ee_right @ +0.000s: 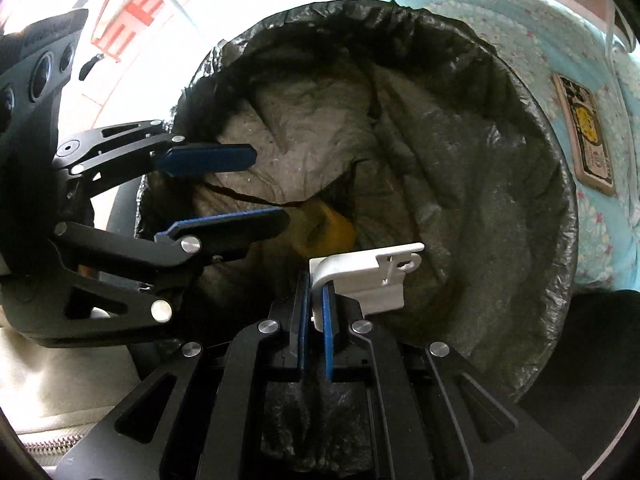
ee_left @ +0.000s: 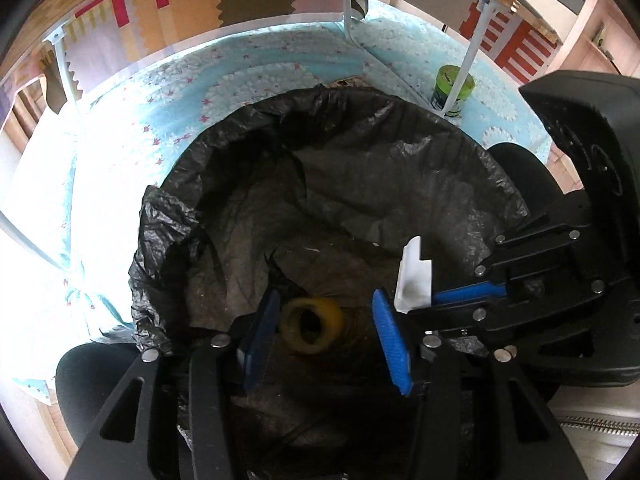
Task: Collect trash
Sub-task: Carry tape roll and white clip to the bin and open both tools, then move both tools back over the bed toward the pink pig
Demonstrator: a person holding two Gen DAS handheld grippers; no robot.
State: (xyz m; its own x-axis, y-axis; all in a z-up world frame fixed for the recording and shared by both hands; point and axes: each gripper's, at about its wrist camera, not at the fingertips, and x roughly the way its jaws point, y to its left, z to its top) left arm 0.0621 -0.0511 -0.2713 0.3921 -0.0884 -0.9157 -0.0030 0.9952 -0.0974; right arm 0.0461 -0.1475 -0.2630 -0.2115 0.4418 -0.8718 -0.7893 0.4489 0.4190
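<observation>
A bin lined with a black trash bag [ee_left: 360, 152] fills both views, and the bag also shows in the right wrist view [ee_right: 500, 200]. A yellow tape ring [ee_left: 312, 326] lies at the bottom, also seen in the right wrist view [ee_right: 332, 232]. My left gripper [ee_left: 326, 332] is open and empty above the bin mouth; it shows in the right wrist view [ee_right: 264, 184] too. My right gripper [ee_right: 316, 300] is shut on a white plastic piece [ee_right: 368, 276] and holds it over the bin; that piece shows in the left wrist view [ee_left: 414, 276].
The bin stands on a light blue patterned mat [ee_left: 248, 76]. A green cup [ee_left: 454, 88] sits by a white table leg [ee_left: 464, 56]. A flat printed packet [ee_right: 586, 136] lies on the mat right of the bin. A colourful wall cloth [ee_left: 240, 4] hangs behind.
</observation>
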